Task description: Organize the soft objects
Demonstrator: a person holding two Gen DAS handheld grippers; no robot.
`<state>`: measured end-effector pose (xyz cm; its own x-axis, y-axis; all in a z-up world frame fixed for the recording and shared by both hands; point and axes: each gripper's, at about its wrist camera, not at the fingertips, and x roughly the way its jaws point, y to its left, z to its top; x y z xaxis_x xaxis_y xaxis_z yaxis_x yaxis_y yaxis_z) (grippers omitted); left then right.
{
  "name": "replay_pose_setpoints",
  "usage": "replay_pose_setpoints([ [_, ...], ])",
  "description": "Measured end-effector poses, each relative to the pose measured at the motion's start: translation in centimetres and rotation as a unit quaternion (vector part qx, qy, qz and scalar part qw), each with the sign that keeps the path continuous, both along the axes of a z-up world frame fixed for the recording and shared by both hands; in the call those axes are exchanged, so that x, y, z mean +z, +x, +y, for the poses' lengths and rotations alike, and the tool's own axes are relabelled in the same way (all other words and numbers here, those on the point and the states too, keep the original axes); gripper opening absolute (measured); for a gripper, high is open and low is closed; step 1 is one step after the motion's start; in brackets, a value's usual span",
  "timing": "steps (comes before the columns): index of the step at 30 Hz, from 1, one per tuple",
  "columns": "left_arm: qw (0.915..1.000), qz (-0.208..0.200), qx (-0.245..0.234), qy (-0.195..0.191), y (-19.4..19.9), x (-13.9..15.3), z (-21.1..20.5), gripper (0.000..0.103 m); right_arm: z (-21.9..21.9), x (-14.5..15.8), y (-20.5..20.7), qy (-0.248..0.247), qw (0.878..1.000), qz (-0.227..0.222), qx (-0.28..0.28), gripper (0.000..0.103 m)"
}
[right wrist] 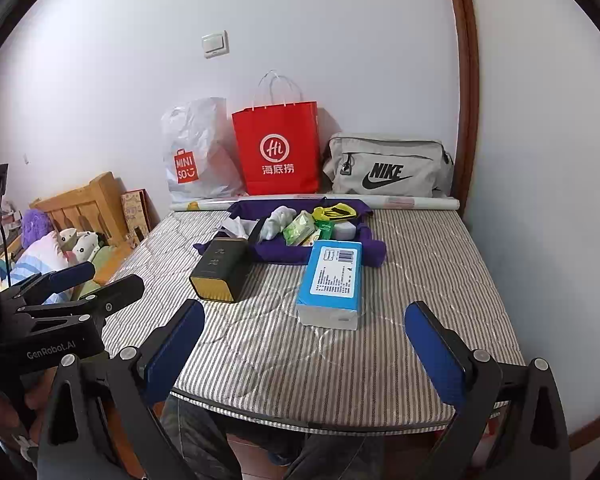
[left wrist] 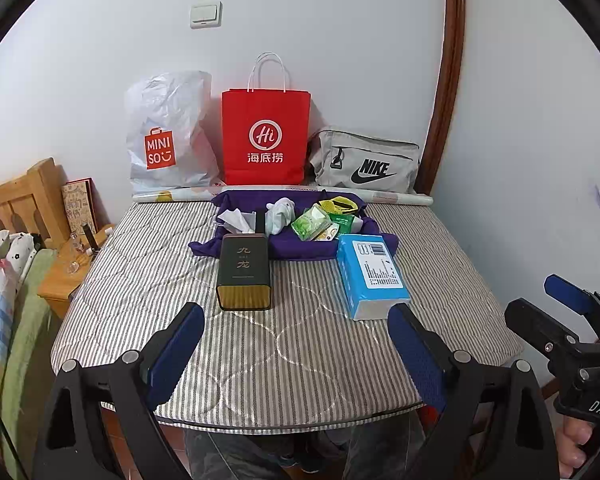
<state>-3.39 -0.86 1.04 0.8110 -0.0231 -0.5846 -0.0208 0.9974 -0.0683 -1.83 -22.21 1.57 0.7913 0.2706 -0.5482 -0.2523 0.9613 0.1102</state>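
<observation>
A purple cloth tray [left wrist: 300, 250] [right wrist: 276, 254] lies at the middle of the striped table and holds crumpled white tissues [left wrist: 280, 210] [right wrist: 278, 218], green packets [left wrist: 312, 222] [right wrist: 298, 228] and a yellow pouch [left wrist: 338, 204] [right wrist: 334, 211]. A dark tin box [left wrist: 244, 272] [right wrist: 220, 270] lies in front of it on the left. A blue tissue pack [left wrist: 370, 274] [right wrist: 332, 282] lies on the right. My left gripper [left wrist: 296, 322] is open above the table's near edge, holding nothing. My right gripper [right wrist: 306, 322] is also open and empty.
A white Miniso bag [left wrist: 168, 136] [right wrist: 198, 152], a red paper bag [left wrist: 266, 136] [right wrist: 278, 148] and a grey Nike bag [left wrist: 366, 162] [right wrist: 388, 168] stand against the back wall. A rolled sheet [left wrist: 396, 199] lies before them. A wooden headboard [left wrist: 20, 200] and bedding are at the left.
</observation>
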Motion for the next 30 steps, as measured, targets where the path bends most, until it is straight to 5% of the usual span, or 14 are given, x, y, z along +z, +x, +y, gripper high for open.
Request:
replay_pose_setpoints([
  [30,1.0000,-0.005,0.002,0.002,-0.73,0.11,-0.05,0.093,0.40,0.02,-0.34,-0.002,1.000,-0.002,0.004,0.099],
])
